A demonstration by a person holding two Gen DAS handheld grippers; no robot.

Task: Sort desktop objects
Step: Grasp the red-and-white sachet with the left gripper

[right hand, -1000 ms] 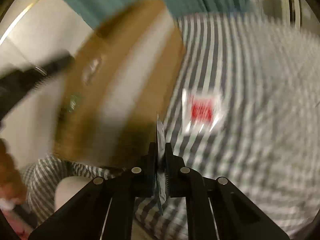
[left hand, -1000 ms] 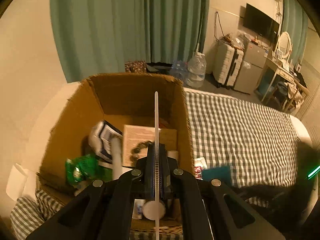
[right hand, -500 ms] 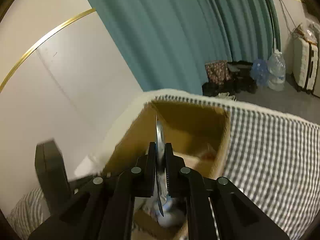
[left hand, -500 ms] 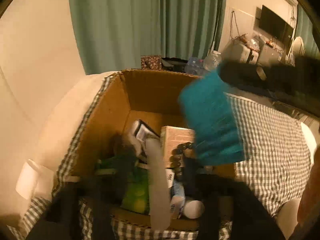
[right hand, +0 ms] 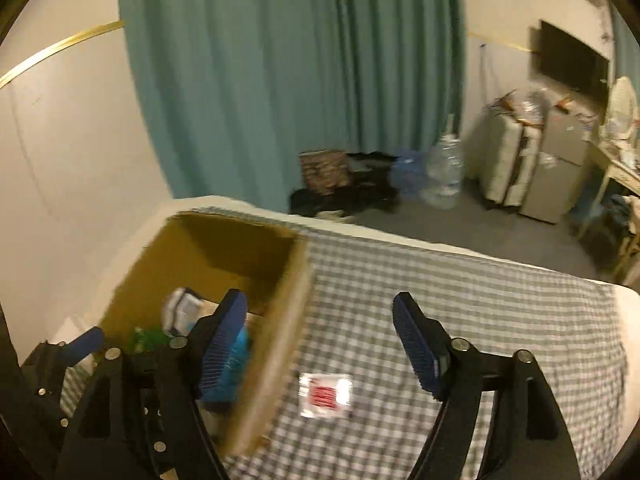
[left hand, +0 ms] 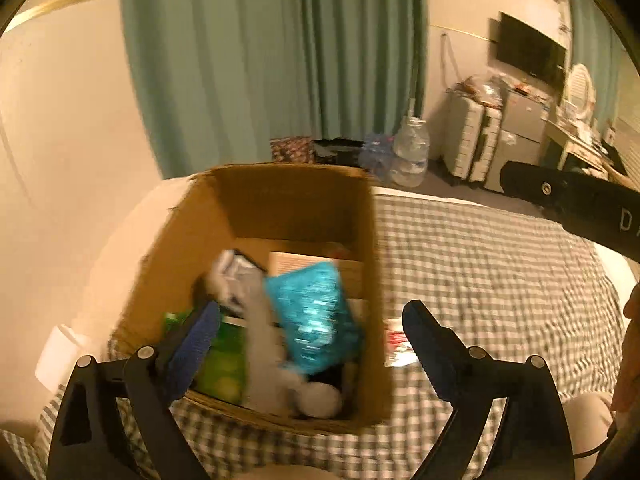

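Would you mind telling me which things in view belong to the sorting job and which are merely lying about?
Part of the job: cardboard box, teal packet in it, red-and-white sachet on the checked cloth, open left gripper, open right gripper.

Just lying about: curtain, water bottle, suitcase, television.

Left gripper [left hand: 310, 330]: jaws spread wide, nothing btwn them; blue ribbed pads [left hand: 196, 340] face inward.
Right gripper [right hand: 320, 344]: jaws also wide apart, empty; blue pads [right hand: 412, 344] visible.
Right gripper body: seen in left wrist view as dark bar, upper right.
Person's hand [left hand: 630, 344]: partly visible at right edge.
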